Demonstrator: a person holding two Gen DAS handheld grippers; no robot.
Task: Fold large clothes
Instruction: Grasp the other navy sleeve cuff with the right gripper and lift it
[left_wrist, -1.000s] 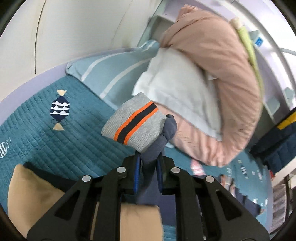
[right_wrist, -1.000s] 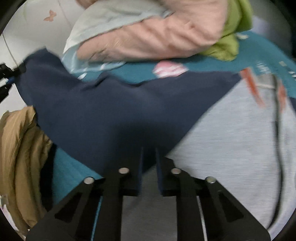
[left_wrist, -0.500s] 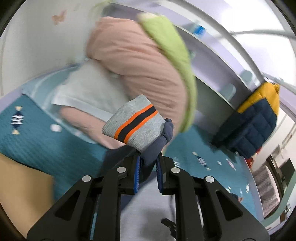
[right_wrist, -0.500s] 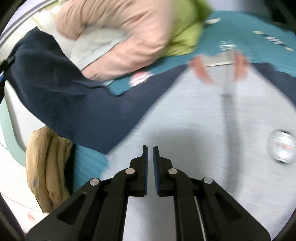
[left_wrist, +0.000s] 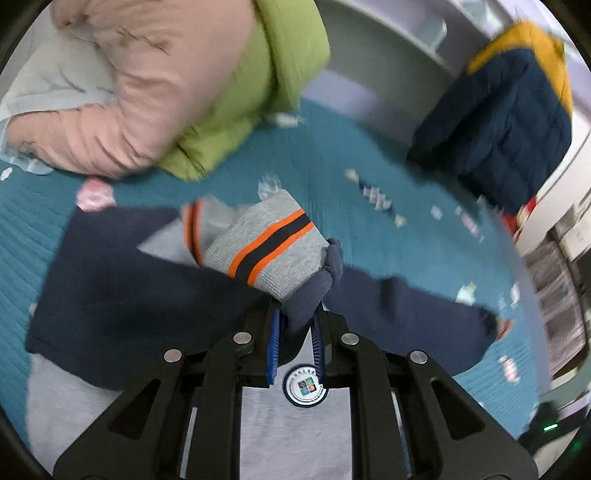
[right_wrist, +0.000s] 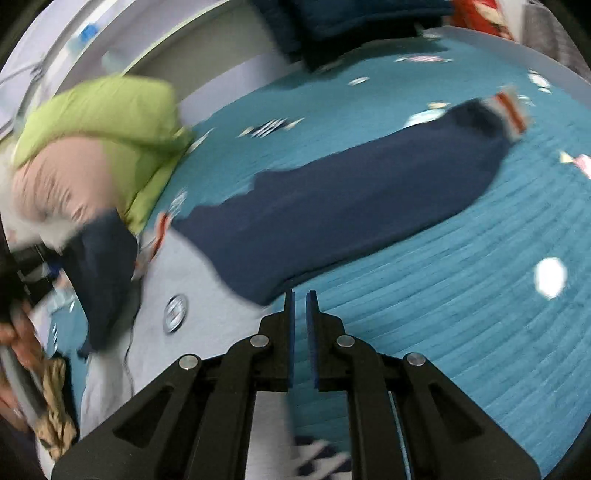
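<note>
The left gripper (left_wrist: 295, 343) is clamped on the navy sleeve (left_wrist: 314, 291) just behind its grey, orange-striped cuff (left_wrist: 266, 247), which juts forward toward 12 o'clock over the sweater (left_wrist: 291, 435). That sweater lies flat on the teal bedspread (left_wrist: 325, 158), grey body and round badge (left_wrist: 304, 384) right under the jaws, one navy sleeve spread out to 9 o'clock and the other running off to 3 o'clock. The right gripper (right_wrist: 299, 343) holds nothing, its jaws nearly together with a thin slit between them, hovering near the edge of the far sleeve (right_wrist: 351, 218), which stretches toward 1 o'clock. To do this fold well, I judge the held sleeve should be carried across the chest and laid down flat before letting go, with the cuff square and no bunching; the right gripper could pin the body meanwhile. Blur is heavy, so the cloth's exact edges are probably less tidy than they look. No containers show; only a pink-and-green quilt (left_wrist: 159, 85) heaped at 11 o'clock.
</note>
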